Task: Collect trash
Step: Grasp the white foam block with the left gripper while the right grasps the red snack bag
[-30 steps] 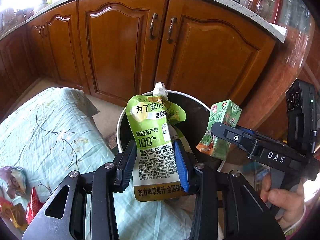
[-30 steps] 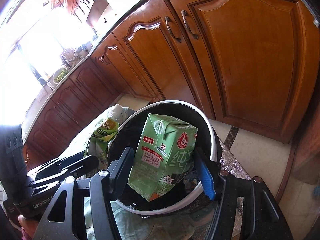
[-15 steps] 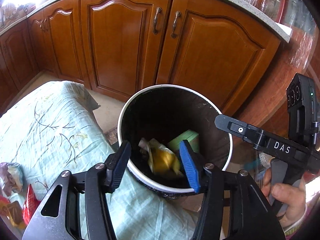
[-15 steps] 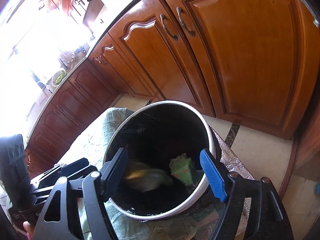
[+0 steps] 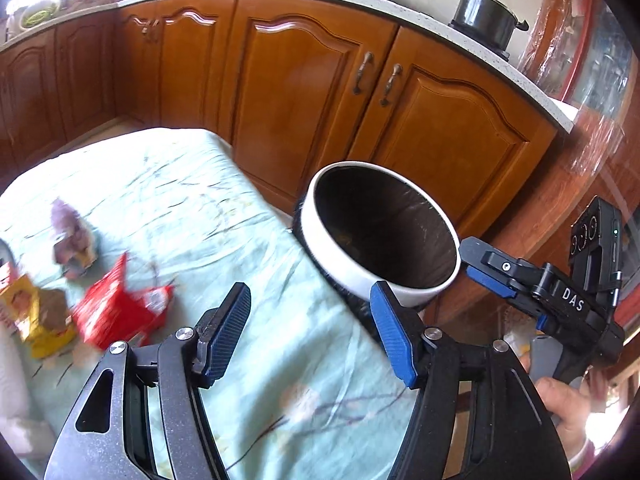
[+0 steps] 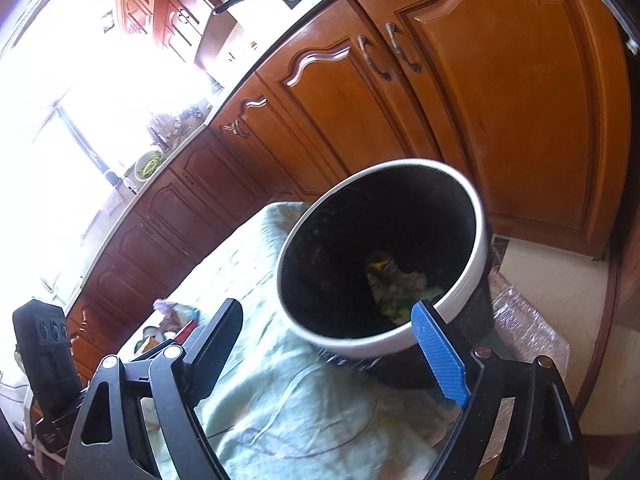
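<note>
We see a table draped in a pale green floral cloth (image 5: 192, 200). At its left lie a red wrapper (image 5: 116, 312), a yellow packet (image 5: 36, 320) and a purple wrapper (image 5: 70, 236).

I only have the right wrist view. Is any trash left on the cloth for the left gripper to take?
Observer: Yes. The left wrist view shows a red wrapper lying on the green cloth, left of the left gripper.
Operator: Anything beside it?
Observer: A yellow packet lies further left, and a purplish crumpled wrapper sits behind them, all blurred.
Operator: Is the left gripper carrying anything?
Observer: No. Its jaws are opening and nothing is between them.
Operator: How does my right gripper look from there?
Observer: The right gripper reaches in from the right, next to the bin rim, with a hand on its handle.
</note>
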Motion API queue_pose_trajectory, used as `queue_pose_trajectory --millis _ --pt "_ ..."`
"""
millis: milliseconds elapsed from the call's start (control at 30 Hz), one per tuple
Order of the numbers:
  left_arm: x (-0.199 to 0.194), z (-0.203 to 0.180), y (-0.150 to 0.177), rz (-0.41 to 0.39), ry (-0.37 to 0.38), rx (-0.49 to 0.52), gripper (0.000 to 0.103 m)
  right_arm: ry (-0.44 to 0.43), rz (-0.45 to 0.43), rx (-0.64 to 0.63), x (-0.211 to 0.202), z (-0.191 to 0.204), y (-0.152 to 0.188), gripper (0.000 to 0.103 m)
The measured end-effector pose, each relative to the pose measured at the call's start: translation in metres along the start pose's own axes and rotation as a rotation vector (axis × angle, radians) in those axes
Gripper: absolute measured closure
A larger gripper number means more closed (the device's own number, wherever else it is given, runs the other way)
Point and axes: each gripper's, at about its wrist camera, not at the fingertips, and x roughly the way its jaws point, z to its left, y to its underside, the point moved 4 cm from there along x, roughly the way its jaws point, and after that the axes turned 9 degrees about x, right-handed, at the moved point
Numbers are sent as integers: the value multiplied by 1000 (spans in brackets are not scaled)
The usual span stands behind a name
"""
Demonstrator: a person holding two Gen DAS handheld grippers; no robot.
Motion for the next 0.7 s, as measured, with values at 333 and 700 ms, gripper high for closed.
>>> queue_pose_trajectory --millis 333,700 --pt "-48 42 45 -6 -50 -46 39 -54 77 -33 11 34 50 15" --pt "-91 85 84 -23 -96 -118 38 -93 152 -118 26 76 91 15"
